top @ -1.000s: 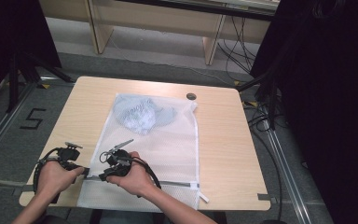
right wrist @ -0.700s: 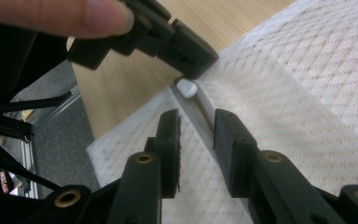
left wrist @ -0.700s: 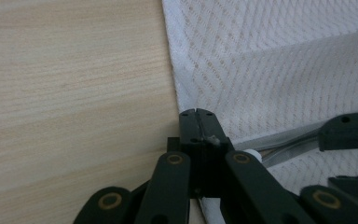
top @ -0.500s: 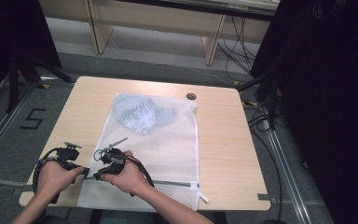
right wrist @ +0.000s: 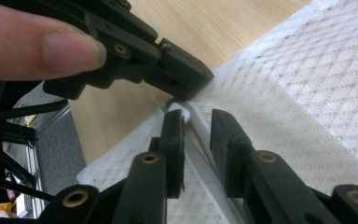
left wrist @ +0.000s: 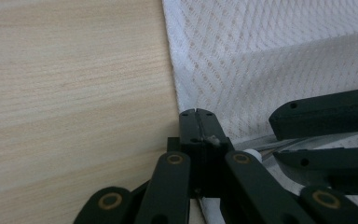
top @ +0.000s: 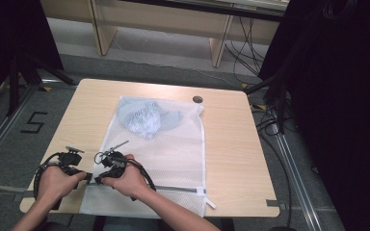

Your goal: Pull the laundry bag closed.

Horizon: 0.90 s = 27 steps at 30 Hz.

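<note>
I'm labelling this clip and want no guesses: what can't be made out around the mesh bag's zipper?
- Zipper pull: right gripper view, half behind a jaw of the right gripper; gripped or not, unclear.
- Garment in the mesh bag: high view, blurred by netting.
- Left gripper: its closed jaws hide the bag edge they pinch.

In the high view, the garment (top: 147, 118) inside the mesh bag (top: 173, 154) stays blurred through the netting. The bag's lower left corner hides under the hands. The left tongs (left wrist: 196, 114) cover the zipper's end; whether cloth is pinched there, I cannot tell.
</note>
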Available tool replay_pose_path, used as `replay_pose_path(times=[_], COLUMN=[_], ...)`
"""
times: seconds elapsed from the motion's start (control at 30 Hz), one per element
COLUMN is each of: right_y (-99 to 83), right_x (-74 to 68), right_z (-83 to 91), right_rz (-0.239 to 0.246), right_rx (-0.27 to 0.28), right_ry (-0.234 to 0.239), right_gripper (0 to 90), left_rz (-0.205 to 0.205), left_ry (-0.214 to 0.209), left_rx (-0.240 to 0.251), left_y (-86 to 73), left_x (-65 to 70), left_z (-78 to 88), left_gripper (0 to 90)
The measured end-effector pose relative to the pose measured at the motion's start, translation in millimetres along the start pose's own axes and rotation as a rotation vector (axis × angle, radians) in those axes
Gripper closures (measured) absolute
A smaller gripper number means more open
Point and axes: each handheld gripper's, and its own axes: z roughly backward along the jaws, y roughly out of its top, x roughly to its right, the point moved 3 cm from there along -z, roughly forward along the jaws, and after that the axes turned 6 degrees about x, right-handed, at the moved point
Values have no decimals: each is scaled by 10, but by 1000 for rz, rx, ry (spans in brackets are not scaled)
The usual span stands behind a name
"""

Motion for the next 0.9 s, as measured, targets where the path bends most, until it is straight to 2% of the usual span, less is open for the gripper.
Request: replay_pose_path(times=[0.03, 0.07, 0.13, 0.2, 0.23, 0.43, 0.5, 0.67, 0.7, 0.83, 0.9], right_y=[7, 16, 31, 40, 47, 47, 47, 58, 65, 68, 62], right_x=[-5, -4, -16, -32, -25, -48, -52, -62, -57, -77, -80], right_z=[-2, -7, -27, -49, -56, -89, -101, -127, -127, -149, -149], right_rz=[3, 17, 22, 6, 23, 5, 2, 10, 22, 18, 28], right_rx=[-6, -6, -10, -13, -12, -26, -34, -32, -28, -38, -47], right_ry=[3, -21, -9, 11, -8, 13, 4, 13, -8, 7, -7], right_gripper=[757, 760, 766, 770, 772, 781, 781, 781, 785, 815, 828], left_rz=[0, 1, 3, 6, 7, 9, 8, 10, 10, 9, 7], left_ry=[-2, 0, -6, -6, -6, -9, -8, -9, -9, -10, -9], left_rx=[-1, -1, -1, 1, 0, 1, -1, 1, 2, 1, -1], left_y=[0, 0, 0, 0, 1, 0, 0, 0, 0, 0, 0], left_x=[-1, 0, -2, -2, -3, -5, -5, -5, -5, -5, -6], left_z=[0, 0, -1, -2, -2, -2, -1, -2, -1, -2, -1], left_gripper=[899, 899, 899, 899, 899, 899, 899, 899, 899, 899, 899])
